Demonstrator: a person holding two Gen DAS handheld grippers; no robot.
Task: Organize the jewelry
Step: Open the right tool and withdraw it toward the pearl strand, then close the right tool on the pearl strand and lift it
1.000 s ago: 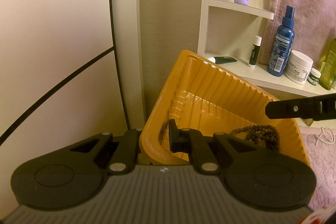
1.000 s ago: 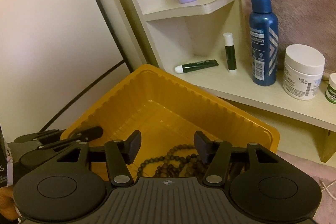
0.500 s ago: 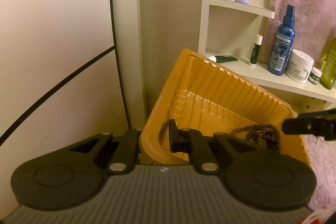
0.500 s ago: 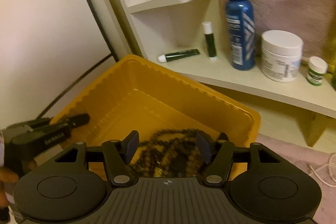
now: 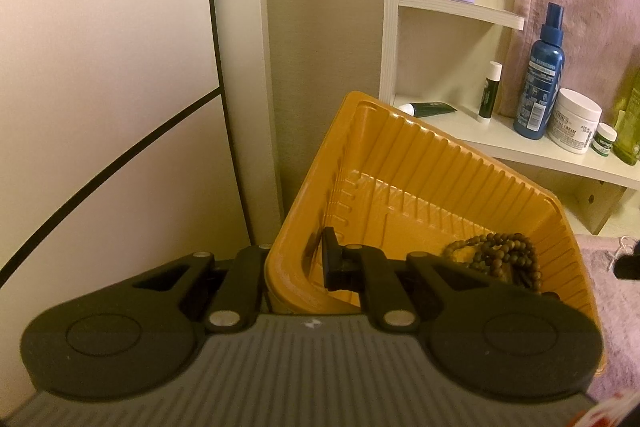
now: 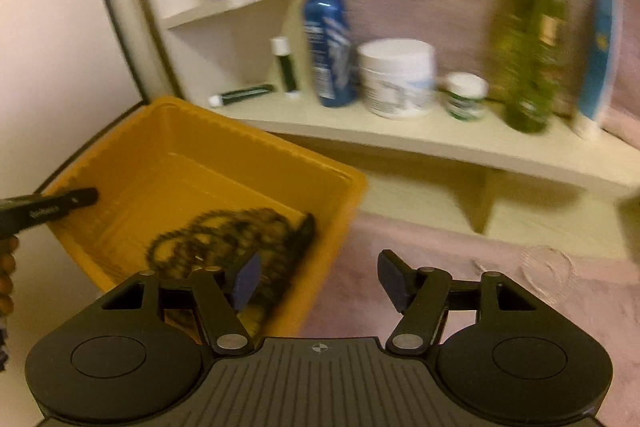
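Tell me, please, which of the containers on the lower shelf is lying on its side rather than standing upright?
It is the dark green tube with the white cap, at the shelf's left end just behind the yellow tray. The stick, spray bottle and jars beside it all stand upright.

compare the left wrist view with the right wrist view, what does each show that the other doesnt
Only the left wrist view: the left gripper with its jaws clamped on the yellow tray's near wall, and the black line curving across the pale panel.

Only the right wrist view: the right gripper, jaws apart with nothing between them and just opened wider, over the pink cloth; the whole green bottle; a faint pale loop on the cloth.

Both: the tray, dark beads inside it, the blue bottle, the white jar.
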